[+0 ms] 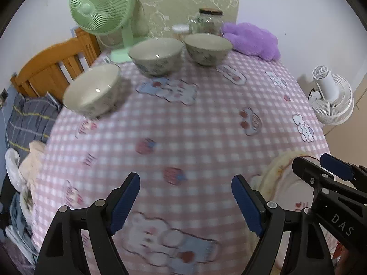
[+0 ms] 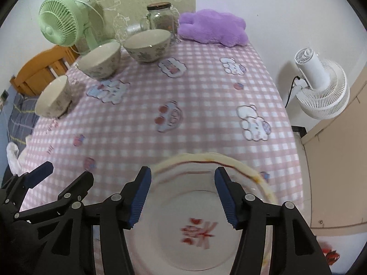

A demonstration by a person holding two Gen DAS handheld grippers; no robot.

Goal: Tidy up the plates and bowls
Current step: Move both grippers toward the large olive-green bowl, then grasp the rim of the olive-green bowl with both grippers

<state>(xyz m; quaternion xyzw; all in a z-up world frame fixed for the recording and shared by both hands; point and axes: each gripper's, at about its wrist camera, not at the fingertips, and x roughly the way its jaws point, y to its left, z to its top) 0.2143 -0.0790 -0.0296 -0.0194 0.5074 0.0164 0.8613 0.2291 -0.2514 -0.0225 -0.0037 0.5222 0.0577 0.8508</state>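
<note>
while the left tongs [image 1: 185, 202] hang open over the pink checked cloth [image 1: 206, 119] with nothing between them, the right tongs [image 2: 183, 197] are open too, right above the plates [image 2: 197, 224], not pinching them. far ahead of both tongs, three bowls [image 1: 156, 56] sit in a row.

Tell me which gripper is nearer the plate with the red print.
Right. The right gripper hangs open directly over the plate, fingers straddling it; the left gripper is open over bare tablecloth beside it.
</note>
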